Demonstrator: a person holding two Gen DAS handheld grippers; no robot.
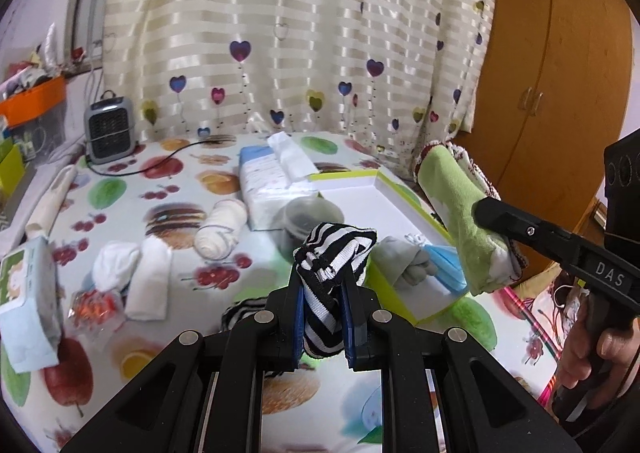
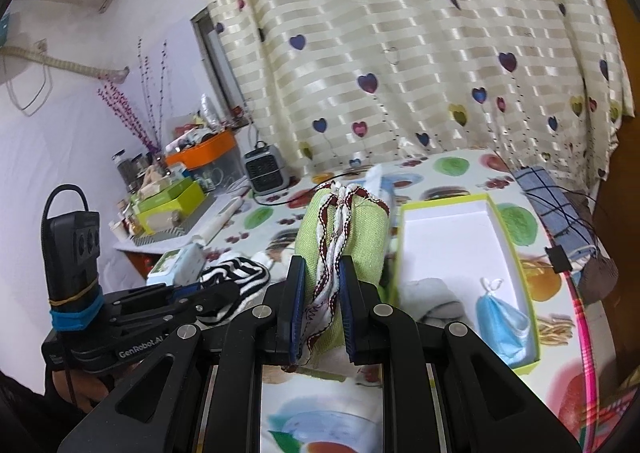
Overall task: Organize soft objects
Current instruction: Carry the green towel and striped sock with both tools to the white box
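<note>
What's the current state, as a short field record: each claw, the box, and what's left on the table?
left claw: shut on striped sock, lifted off the table
right claw: shut on green cloth, raised beside the box
box: open, white inside, green rim
in box: blue face mask, grey sock
still on table: white rolled sock, white socks, tissue pack
</note>
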